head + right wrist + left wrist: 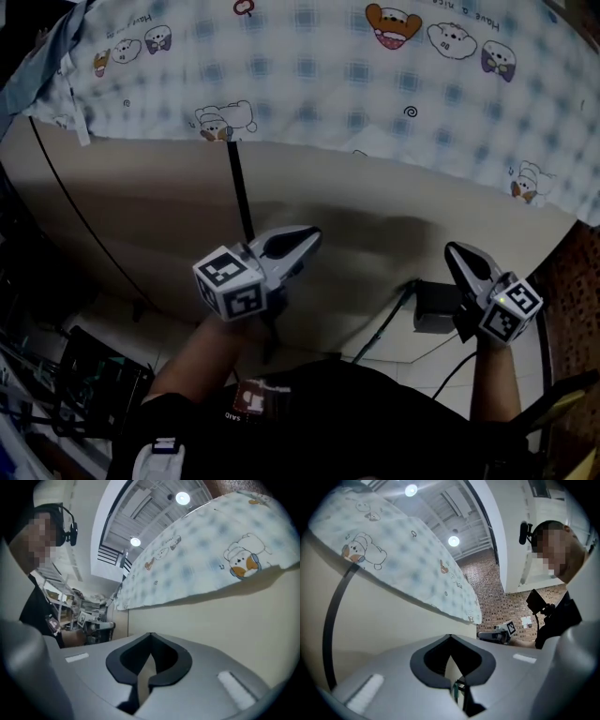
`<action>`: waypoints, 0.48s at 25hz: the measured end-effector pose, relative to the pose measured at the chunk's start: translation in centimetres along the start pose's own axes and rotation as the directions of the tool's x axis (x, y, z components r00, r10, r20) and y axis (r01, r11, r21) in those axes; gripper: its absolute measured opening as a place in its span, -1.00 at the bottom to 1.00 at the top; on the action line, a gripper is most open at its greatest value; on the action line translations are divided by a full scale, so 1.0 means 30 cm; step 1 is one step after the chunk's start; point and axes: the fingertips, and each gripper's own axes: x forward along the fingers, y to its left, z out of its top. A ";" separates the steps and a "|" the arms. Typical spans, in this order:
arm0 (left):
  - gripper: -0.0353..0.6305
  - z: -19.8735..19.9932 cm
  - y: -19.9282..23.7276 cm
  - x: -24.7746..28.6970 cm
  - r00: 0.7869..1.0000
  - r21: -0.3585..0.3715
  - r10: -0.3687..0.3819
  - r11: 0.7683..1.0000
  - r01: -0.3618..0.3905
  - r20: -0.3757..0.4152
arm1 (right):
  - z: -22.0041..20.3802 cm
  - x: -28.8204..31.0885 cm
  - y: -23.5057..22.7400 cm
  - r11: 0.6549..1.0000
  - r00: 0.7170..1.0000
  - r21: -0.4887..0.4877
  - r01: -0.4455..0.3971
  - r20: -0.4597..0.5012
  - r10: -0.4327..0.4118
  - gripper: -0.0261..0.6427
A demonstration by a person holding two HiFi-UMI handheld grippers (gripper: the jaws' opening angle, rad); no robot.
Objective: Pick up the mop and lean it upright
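A thin black mop handle (239, 192) stands upright against the beige side of the bed (375, 216); its top reaches the hem of the patterned sheet (309, 66). In the left gripper view the handle (333, 616) curves up at the far left, apart from the jaws. My left gripper (314, 234) hovers just right of the handle's lower part, its jaws shut with nothing between them (449, 637). My right gripper (452, 249) is further right, near the bed side, also shut and empty (151, 634). The mop's head is hidden.
A black box (436, 305) with cables (384, 323) lies on the pale floor by the bed's foot. Dark shelving (84, 375) crowds the lower left. A brick-patterned surface (577, 281) runs along the right. My own dark clothing fills the bottom of the head view.
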 end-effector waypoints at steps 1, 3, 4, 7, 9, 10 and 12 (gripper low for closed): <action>-0.90 0.009 -0.005 -0.001 1.000 0.007 0.000 1.000 0.000 0.001 | 0.026 -0.001 0.018 1.000 0.999 -0.007 -0.030 0.018 0.030 -0.88; -0.90 0.019 -0.016 -0.001 1.000 0.022 -0.002 1.000 0.002 0.001 | 0.060 0.001 0.045 0.998 0.997 -0.015 -0.068 0.042 0.069 -0.89; -0.90 0.021 -0.020 -0.001 1.000 0.028 -0.004 1.000 0.004 0.001 | 0.072 0.006 0.059 0.997 0.996 -0.006 -0.076 0.051 0.076 -0.89; -0.90 0.021 -0.028 -0.003 1.000 0.034 -0.006 0.999 0.006 -0.005 | 0.085 0.027 0.097 0.996 0.995 0.032 -0.079 0.059 0.077 -0.89; -0.90 0.023 -0.026 -0.006 1.000 0.038 -0.005 0.999 0.005 -0.005 | 0.076 0.033 0.094 0.997 0.996 0.025 -0.077 0.050 0.076 -0.89; -0.90 0.026 -0.025 -0.008 1.000 0.039 -0.003 0.999 0.004 -0.004 | 0.066 0.032 0.085 0.997 0.996 0.007 -0.076 0.042 0.076 -0.89; -0.90 0.031 -0.022 -0.012 1.000 0.040 -0.002 0.999 0.002 -0.003 | 0.052 0.032 0.074 0.997 0.997 -0.024 -0.077 0.025 0.077 -0.89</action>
